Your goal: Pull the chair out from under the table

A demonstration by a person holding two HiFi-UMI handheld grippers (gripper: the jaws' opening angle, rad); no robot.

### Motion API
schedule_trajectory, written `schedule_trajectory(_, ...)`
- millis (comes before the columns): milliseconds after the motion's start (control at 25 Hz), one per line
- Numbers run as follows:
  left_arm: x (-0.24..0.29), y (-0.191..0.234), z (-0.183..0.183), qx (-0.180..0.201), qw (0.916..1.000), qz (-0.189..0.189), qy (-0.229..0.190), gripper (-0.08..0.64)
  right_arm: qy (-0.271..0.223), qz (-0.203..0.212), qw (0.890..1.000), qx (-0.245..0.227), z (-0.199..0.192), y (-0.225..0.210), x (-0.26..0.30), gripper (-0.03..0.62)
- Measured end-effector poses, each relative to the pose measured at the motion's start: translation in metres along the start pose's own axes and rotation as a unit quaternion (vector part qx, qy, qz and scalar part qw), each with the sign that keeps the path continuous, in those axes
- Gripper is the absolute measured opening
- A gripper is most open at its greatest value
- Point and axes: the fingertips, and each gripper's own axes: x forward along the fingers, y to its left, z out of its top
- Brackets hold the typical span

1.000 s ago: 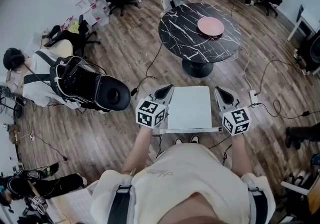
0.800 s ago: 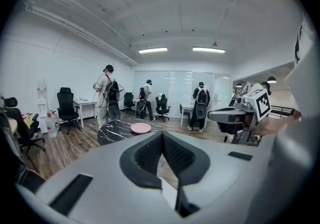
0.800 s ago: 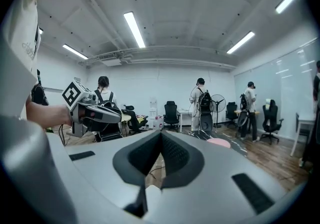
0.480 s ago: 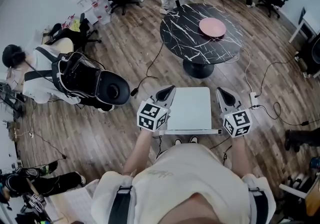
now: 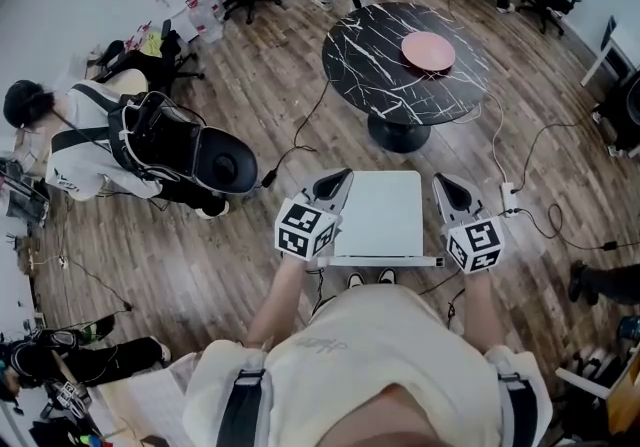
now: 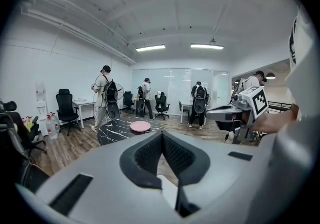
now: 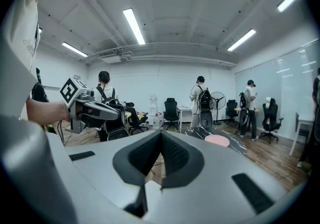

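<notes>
The left gripper (image 5: 335, 181) and right gripper (image 5: 447, 186) flank the white chair (image 5: 380, 215), each with its jaws pressed together on nothing. The chair stands right in front of the person's shoes (image 5: 371, 279), out from under the black table (image 5: 370, 70), its far edge near the table's foot. Whether either gripper touches the chair's sides is hard to tell from above.
</notes>
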Motion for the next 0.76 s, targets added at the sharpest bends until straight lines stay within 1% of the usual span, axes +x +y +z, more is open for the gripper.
schedule_trajectory(280,-0.0041,-0.0023,0.0014,0.002,1.0,0.0,0.002,0.017,0.002,-0.003,1.0,0.007,0.0031,-0.0014,-0.0047,0.005)
schedule_trajectory(520,-0.0057,-0.0067,-0.0001,0.006,0.9999,-0.005,0.007,0.017,0.005,-0.003,1.0,0.016,-0.0033,-0.0003,-0.0063,0.005)
schedule_trajectory(760,-0.0007,-0.0077,-0.0016,0.01,0.9999,-0.007,0.009,0.017,0.005,0.0,1.0,0.011,-0.0051,-0.005,-0.0036,0.005)
